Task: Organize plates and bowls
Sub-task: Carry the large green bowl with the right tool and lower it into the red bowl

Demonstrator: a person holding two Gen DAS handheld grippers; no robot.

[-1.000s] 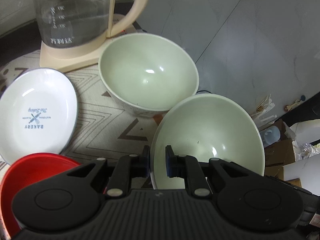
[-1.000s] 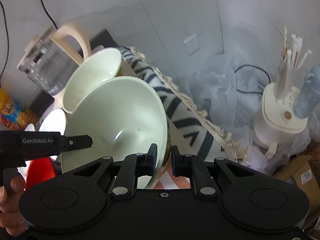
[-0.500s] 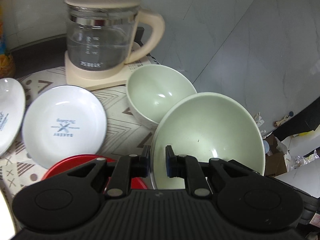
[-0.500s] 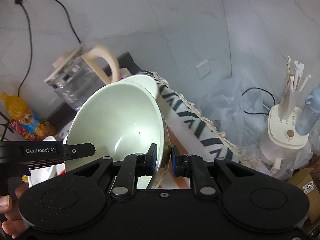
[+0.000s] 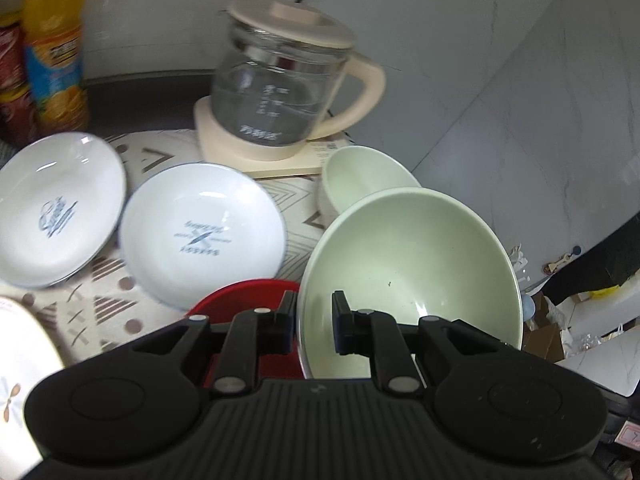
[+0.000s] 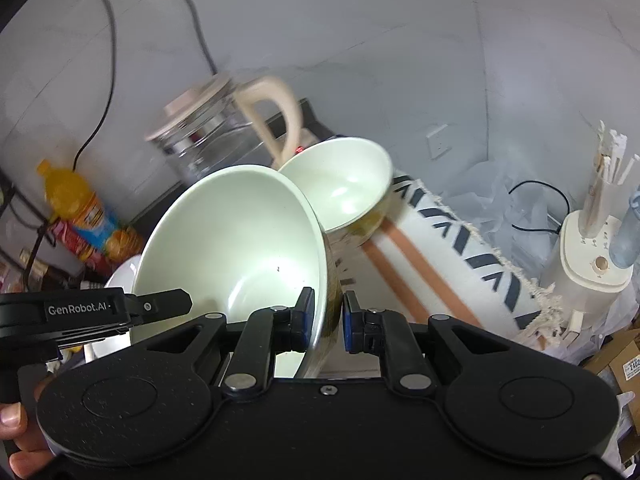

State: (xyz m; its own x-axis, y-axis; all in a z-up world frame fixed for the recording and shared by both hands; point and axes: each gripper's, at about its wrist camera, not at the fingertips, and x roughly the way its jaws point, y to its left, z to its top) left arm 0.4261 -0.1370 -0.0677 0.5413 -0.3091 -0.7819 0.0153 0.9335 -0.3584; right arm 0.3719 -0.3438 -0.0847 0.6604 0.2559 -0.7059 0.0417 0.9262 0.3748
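Observation:
Both grippers hold one large pale green bowl (image 5: 412, 264) in the air above the table. My left gripper (image 5: 314, 322) is shut on its left rim. My right gripper (image 6: 324, 316) is shut on its right rim, and the bowl (image 6: 236, 240) fills the left of that view. A second pale green bowl (image 5: 362, 174) stands on the patterned cloth behind it; it also shows in the right wrist view (image 6: 344, 182). Two white plates with blue print (image 5: 202, 232) (image 5: 56, 212) lie to the left. A red plate (image 5: 244, 300) lies under my left gripper.
A glass kettle with a cream handle and base (image 5: 284, 92) stands at the back. An orange juice bottle (image 5: 54, 52) stands at the far left. A patterned plate edge (image 5: 20, 360) shows at the lower left. The table's right edge drops to boxes on the floor (image 5: 548, 336).
Both grippers have risen and pulled back with the large green bowl. The second bowl, kettle and white plates now sit lower and farther away; a second white plate and the bottle came into view.

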